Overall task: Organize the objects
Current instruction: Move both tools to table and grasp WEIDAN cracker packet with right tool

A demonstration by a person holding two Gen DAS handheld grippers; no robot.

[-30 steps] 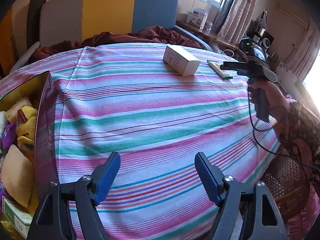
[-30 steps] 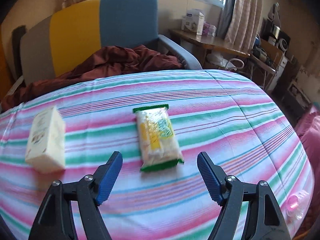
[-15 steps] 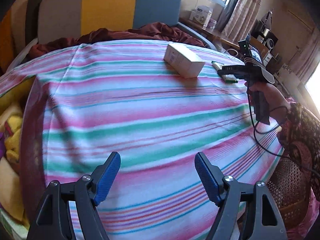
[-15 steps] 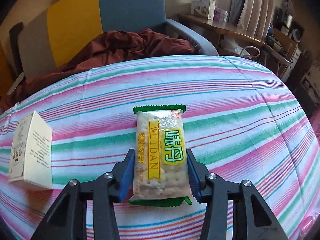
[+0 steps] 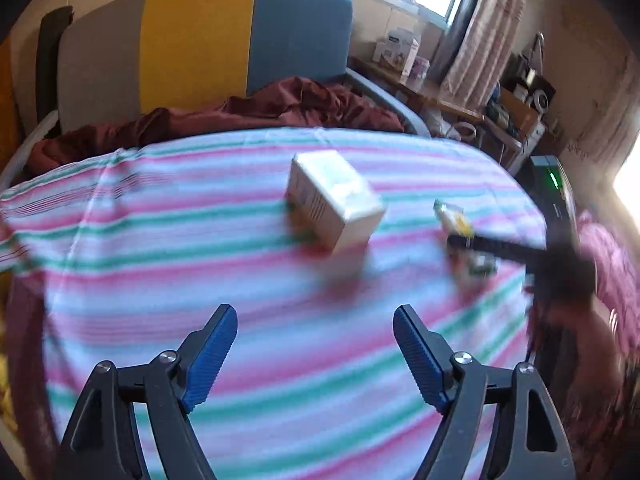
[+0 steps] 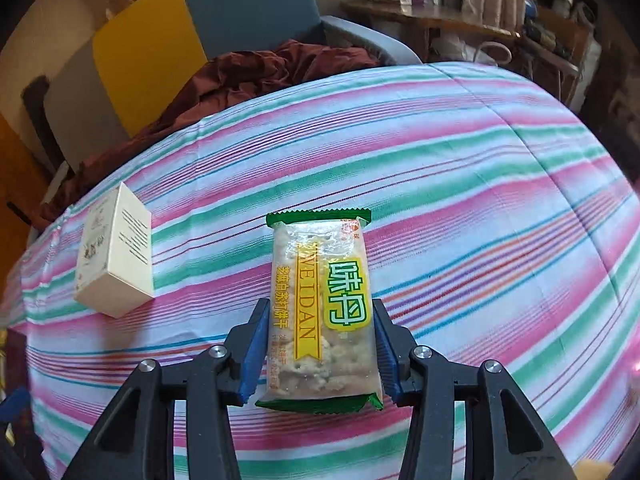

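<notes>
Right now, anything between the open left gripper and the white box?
Nothing visible. Only bare striped tablecloth lies between the left gripper and the white box. The right gripper holds the cracker packet off to the side.

Left gripper (image 5: 314,354): black plastic arms with triangular cutouts, ribbed blue pads (image 5: 210,356), silver screws at the joints. Right gripper (image 6: 318,346): same build. At 3 o'clock in the left view, blurred bare skin.

one cracker packet (image 6: 320,312), one white box (image 6: 116,264)
</notes>
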